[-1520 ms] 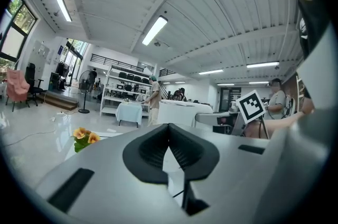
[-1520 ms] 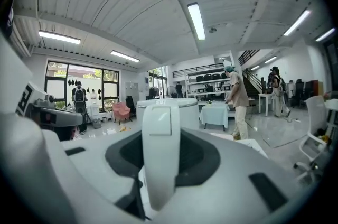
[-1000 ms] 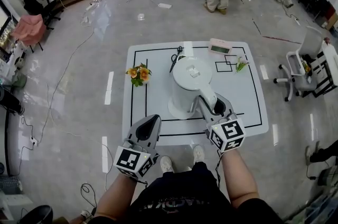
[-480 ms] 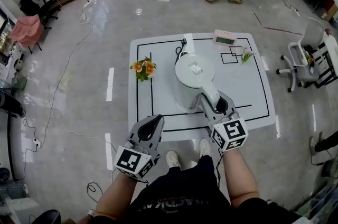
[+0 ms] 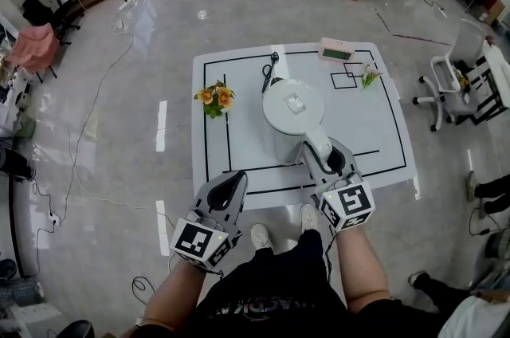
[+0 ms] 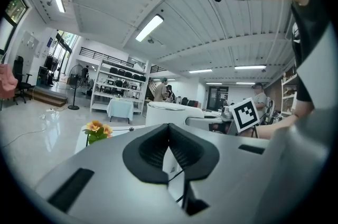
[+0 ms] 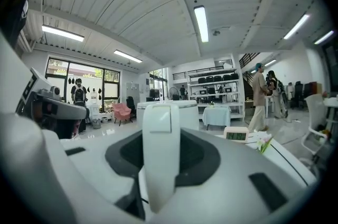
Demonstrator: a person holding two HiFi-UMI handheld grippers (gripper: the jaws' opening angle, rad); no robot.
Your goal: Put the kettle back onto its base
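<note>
A white electric kettle (image 5: 292,119) stands upright over the white table (image 5: 239,177), near its front. My right gripper (image 5: 323,158) is shut on the kettle's handle (image 7: 160,149), which fills the space between the jaws in the right gripper view. The kettle's body (image 7: 174,112) rises just behind the handle. The kettle hides whatever lies under it, so I cannot make out the base. My left gripper (image 5: 232,184) hovers at the table's front edge, left of the kettle, shut and empty. In the left gripper view the left gripper's (image 6: 169,136) pads meet, with the kettle (image 6: 168,113) beyond.
A bunch of orange flowers (image 5: 213,98) lies on the table's left part. Black scissors (image 5: 268,74), a pink clock (image 5: 335,50) and a small sprig (image 5: 366,77) lie along the far side. An office chair (image 5: 446,89) stands to the right. A person walks at the back.
The kettle in my right gripper has come slightly nearer and lower over the table. My left gripper has shifted a little. The person at the back has walked to the right.
</note>
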